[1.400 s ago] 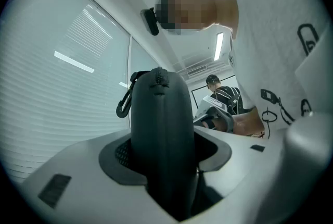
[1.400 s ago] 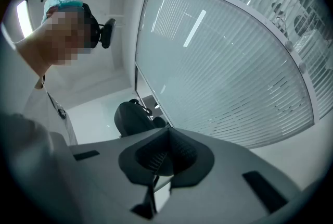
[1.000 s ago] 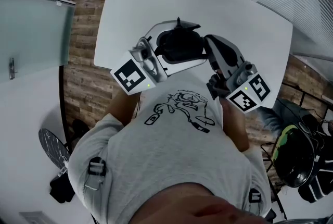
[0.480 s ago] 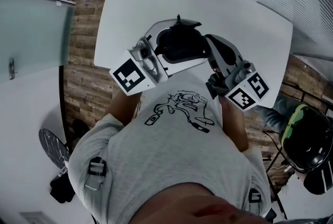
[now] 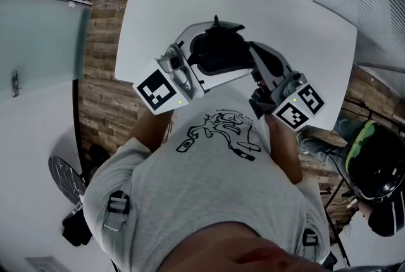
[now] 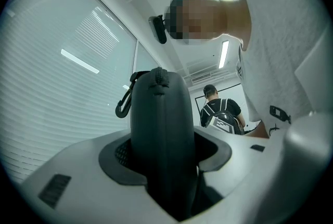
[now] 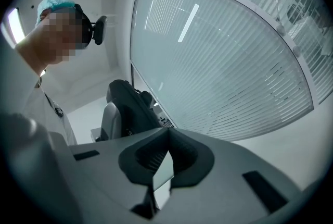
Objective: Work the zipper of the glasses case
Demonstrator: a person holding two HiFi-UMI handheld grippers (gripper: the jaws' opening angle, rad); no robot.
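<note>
Just above a person's grey printed T-shirt [image 5: 209,188], low in the head view, the left gripper [image 6: 162,165] is clenched on a black, rounded, hard-shell glasses case [image 6: 158,113]; the case stands upright between its jaws at frame centre, with a black snap clip [image 6: 123,106] at its upper left. The right gripper [image 7: 162,160], at centre right, has its jaws pressed together on nothing; the case sits near it, to the left in its own view. Beyond both, a white rounded table [image 5: 285,18] fills the upper centre; slatted white blinds [image 7: 234,61] stand farther back.
</note>
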